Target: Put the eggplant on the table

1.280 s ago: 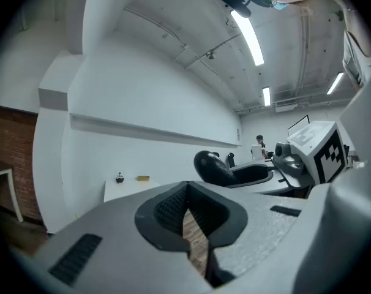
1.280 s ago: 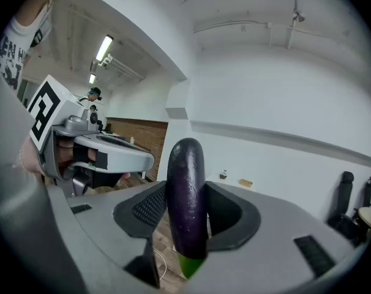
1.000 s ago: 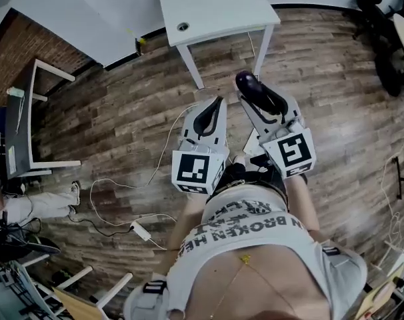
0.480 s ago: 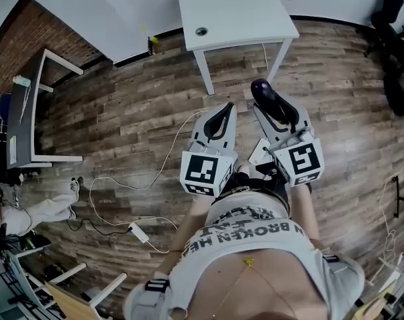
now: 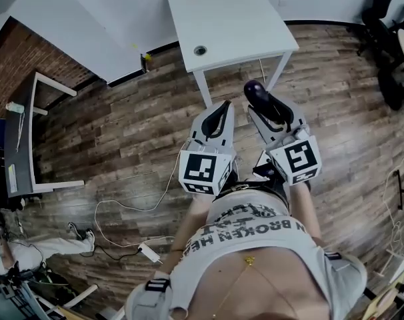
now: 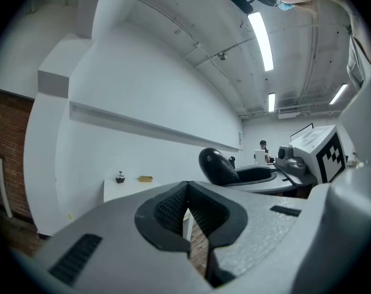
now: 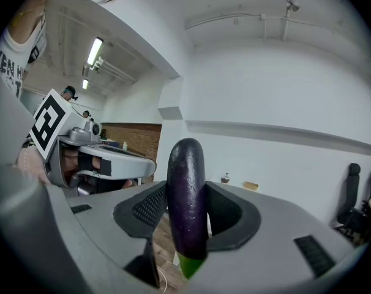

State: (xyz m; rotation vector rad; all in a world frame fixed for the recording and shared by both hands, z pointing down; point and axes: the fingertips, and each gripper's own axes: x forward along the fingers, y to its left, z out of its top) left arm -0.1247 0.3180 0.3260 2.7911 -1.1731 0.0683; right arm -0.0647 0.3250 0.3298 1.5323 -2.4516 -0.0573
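Note:
A dark purple eggplant (image 7: 187,198) with a green stem end stands upright between the pads of my right gripper (image 7: 185,216), which is shut on it. From the head view the eggplant (image 5: 253,89) pokes out past the right gripper (image 5: 261,104), above the wooden floor and just short of the white table (image 5: 235,19). Beside it, my left gripper (image 5: 221,109) is level and holds nothing. In the left gripper view the left gripper (image 6: 187,208) has its pads touching, and the eggplant (image 6: 215,164) shows to the right.
On the table's far side sit a small dark object (image 6: 120,177) and a yellow item (image 6: 145,179). A dark desk (image 5: 19,139) stands left, office chairs (image 5: 389,45) right. Cables (image 5: 135,205) and a power adapter (image 5: 149,251) lie on the floor. A person (image 5: 29,249) is at lower left.
Both grippers, with the eggplant still held, have come nearer to the white table. More of the tabletop is in view.

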